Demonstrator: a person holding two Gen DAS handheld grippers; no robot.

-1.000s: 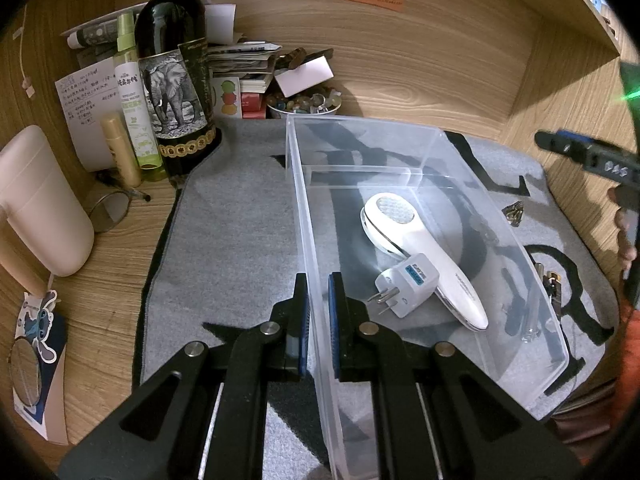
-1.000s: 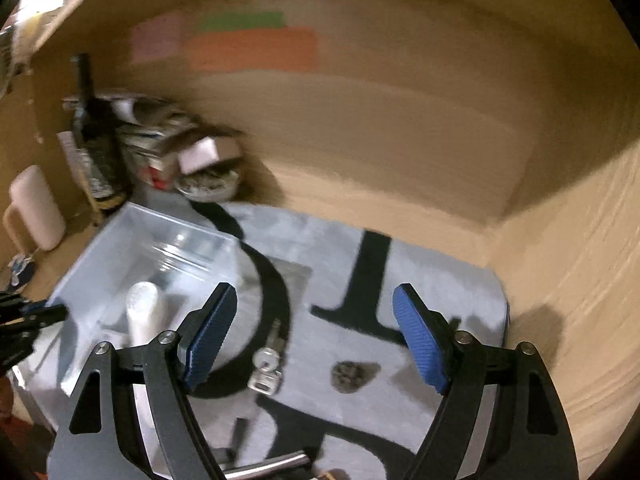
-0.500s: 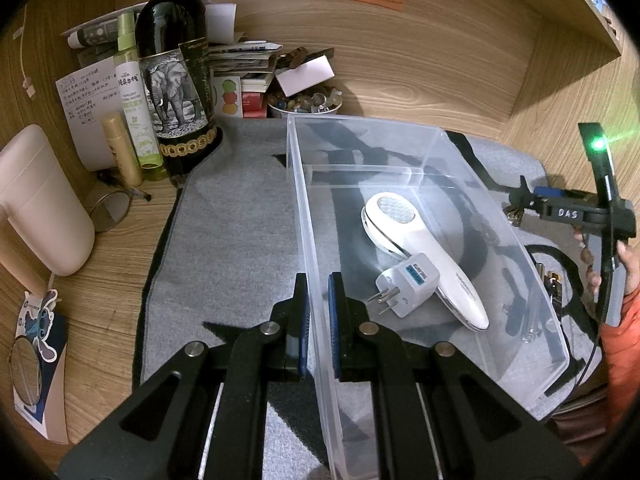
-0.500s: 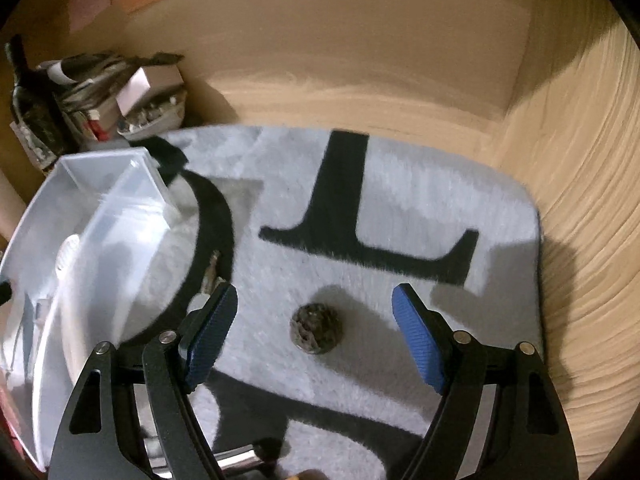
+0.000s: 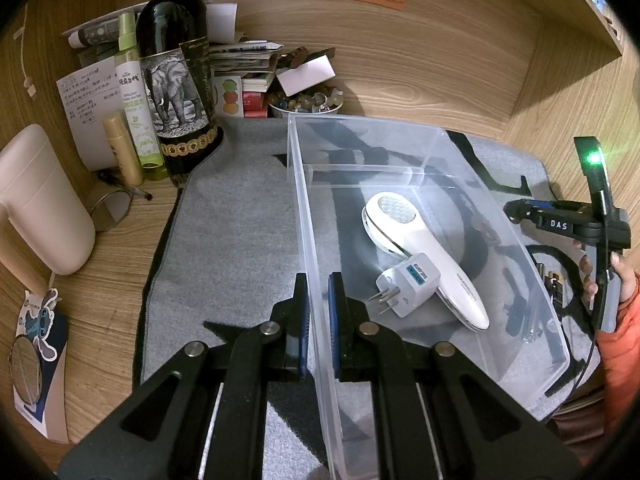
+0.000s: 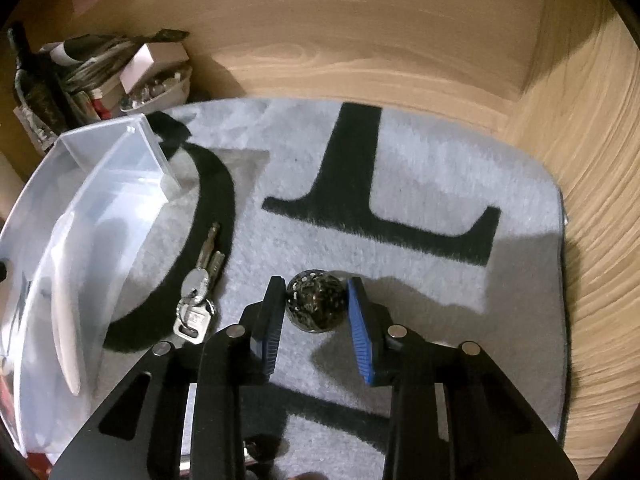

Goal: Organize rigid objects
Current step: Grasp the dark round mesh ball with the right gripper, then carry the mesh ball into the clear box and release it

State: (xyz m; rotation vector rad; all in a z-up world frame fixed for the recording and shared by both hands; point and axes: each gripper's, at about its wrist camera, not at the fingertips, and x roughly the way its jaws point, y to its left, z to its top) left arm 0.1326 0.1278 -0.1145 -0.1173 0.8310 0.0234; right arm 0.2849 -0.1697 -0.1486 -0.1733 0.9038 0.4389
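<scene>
My left gripper (image 5: pixel 318 312) is shut on the near left wall of a clear plastic bin (image 5: pixel 496 200) that stands on the grey mat. In the bin lie a white handheld device (image 5: pixel 424 248) and a white plug adapter (image 5: pixel 412 288). My right gripper (image 6: pixel 316 308) is down on the mat, right of the bin (image 6: pixel 100 184), with its jaws closed in on a dark speckled ball (image 6: pixel 316 300); both pads touch it. A bunch of keys (image 6: pixel 198 300) lies on the mat between the ball and the bin. The right gripper also shows in the left wrist view (image 5: pixel 520 212).
A wine bottle (image 5: pixel 176 80), a spray bottle (image 5: pixel 136 100), a beige tube (image 5: pixel 120 148), papers and a bowl of stones (image 5: pixel 308 102) crowd the back left. A beige cup (image 5: pixel 40 200) and a small mirror (image 5: pixel 26 364) stand at the left. Wooden walls enclose the desk.
My right gripper has moved forward and down over the ball and its jaws have closed from wide open onto it. The left gripper and the bin have not moved.
</scene>
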